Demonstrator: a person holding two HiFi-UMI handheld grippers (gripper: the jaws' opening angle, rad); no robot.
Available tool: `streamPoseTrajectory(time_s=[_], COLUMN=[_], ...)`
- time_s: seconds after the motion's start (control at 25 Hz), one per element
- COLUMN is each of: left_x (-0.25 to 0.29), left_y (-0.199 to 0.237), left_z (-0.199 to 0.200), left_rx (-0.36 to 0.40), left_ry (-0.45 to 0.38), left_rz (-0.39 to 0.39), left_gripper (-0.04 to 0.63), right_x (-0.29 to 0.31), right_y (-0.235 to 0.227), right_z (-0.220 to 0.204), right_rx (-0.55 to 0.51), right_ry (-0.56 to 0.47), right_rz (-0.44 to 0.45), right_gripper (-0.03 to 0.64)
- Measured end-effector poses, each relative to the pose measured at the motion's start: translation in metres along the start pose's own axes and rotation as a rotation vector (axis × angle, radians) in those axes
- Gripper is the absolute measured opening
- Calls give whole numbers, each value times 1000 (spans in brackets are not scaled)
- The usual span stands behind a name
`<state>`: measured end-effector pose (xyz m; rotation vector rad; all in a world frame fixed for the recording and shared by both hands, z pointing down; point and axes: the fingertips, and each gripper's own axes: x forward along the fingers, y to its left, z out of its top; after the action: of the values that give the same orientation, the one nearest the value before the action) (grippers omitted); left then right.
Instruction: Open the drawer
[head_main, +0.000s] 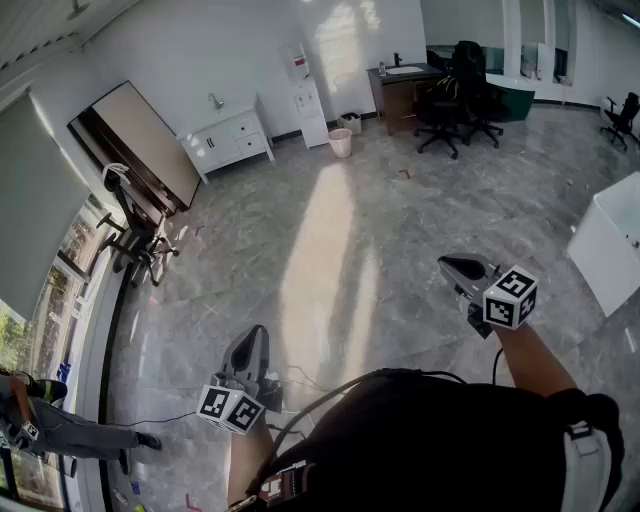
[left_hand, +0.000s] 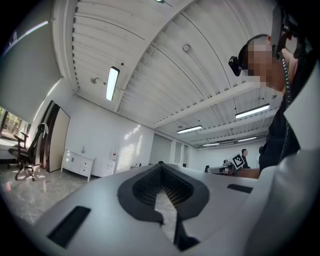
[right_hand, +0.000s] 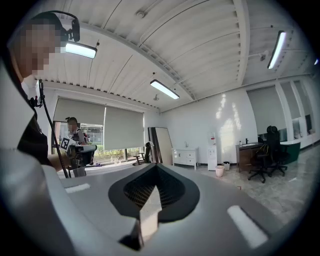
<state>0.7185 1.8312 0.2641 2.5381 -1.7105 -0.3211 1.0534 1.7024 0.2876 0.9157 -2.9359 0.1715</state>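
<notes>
A white cabinet with drawers (head_main: 228, 140) stands against the far wall, well away across the grey floor. It also shows small in the left gripper view as the cabinet (left_hand: 77, 163) and in the right gripper view as the cabinet (right_hand: 185, 156). My left gripper (head_main: 256, 335) is held low at my left side, its jaws together and empty (left_hand: 161, 164). My right gripper (head_main: 452, 265) is held out in front at the right, jaws likewise together with nothing between them (right_hand: 156, 165). Both are far from the cabinet.
A large board (head_main: 140, 145) leans on the wall left of the cabinet, with an exercise bike (head_main: 135, 235) by the windows. A water dispenser (head_main: 308, 112), pink bin (head_main: 340, 142), desk with office chairs (head_main: 445, 95) and white counter (head_main: 610, 245) line the room. Another person (head_main: 40, 425) stands at lower left.
</notes>
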Motion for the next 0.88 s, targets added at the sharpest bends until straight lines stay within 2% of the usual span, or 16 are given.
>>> streamPoseTrajectory(time_s=[0.88], left_x=[-8], left_y=[-3], left_z=[-4], left_rx=[-8], left_ry=[2], left_rz=[-11], left_gripper=[0], right_x=[3], right_y=[8], right_z=[-6], right_rx=[10], right_ry=[4], right_rz=[0], right_gripper=[-3])
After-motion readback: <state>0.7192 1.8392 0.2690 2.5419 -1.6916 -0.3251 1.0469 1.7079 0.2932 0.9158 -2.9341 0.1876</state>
